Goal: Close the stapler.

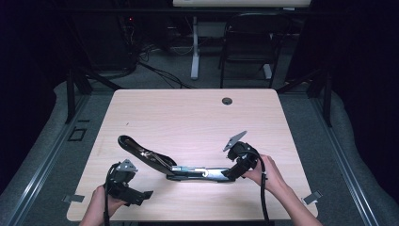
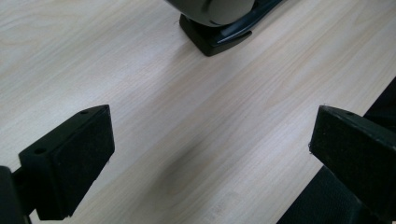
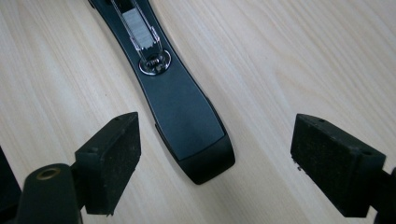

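A long black stapler [image 1: 179, 170] lies swung open flat on the wooden table [image 1: 188, 113], its two arms spread in a shallow V. In the right gripper view its rounded black end [image 3: 191, 130] lies between my jaws, with the strip of staples [image 3: 140, 32] showing farther up the channel. My right gripper [image 1: 230, 173] [image 3: 220, 156] is open at that right end, its pads clear of the stapler on both sides. My left gripper [image 1: 142, 195] [image 2: 210, 154] is open over bare wood near the front left, a black stapler part [image 2: 219, 28] a little ahead of it.
A cable grommet [image 1: 227, 100] sits near the table's far edge. Beyond the table stand a dark folding chair [image 1: 249, 37] and a white desk leg [image 1: 194, 52]. The table's front edge runs just below both hands.
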The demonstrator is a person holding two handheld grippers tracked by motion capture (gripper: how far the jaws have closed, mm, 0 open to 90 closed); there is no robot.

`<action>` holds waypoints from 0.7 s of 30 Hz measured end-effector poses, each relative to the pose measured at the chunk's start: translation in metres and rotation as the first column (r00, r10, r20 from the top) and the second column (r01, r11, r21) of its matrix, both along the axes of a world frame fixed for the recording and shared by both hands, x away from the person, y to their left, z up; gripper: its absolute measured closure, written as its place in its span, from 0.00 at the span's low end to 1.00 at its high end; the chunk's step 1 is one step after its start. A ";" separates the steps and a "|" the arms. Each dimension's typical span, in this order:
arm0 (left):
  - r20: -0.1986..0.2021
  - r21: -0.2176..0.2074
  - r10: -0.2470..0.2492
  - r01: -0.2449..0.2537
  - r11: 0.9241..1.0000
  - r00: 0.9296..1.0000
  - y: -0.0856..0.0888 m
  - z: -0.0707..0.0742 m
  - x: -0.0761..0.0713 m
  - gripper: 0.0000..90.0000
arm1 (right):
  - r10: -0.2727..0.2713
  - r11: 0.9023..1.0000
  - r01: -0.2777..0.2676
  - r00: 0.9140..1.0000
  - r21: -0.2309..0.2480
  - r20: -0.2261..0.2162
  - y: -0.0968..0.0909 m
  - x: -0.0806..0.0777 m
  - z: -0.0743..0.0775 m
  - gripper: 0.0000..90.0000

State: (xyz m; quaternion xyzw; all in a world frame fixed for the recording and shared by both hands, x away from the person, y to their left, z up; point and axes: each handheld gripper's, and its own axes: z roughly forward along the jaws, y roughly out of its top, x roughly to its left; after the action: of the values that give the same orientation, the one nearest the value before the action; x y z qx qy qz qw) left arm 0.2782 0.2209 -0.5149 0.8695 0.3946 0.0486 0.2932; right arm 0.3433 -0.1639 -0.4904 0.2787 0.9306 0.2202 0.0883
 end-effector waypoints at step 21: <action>0.104 -0.071 0.285 -0.279 0.958 0.953 0.032 0.018 0.014 0.32 | -0.025 0.994 0.025 1.000 -0.105 0.005 0.000 -0.002 0.013 0.23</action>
State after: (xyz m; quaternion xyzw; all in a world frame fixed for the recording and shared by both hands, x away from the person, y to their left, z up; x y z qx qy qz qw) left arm 0.2917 0.2531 -0.4968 0.7916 0.4988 0.1279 0.3290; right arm 0.3417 -0.1641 -0.4778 0.2850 0.9372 0.1701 0.1074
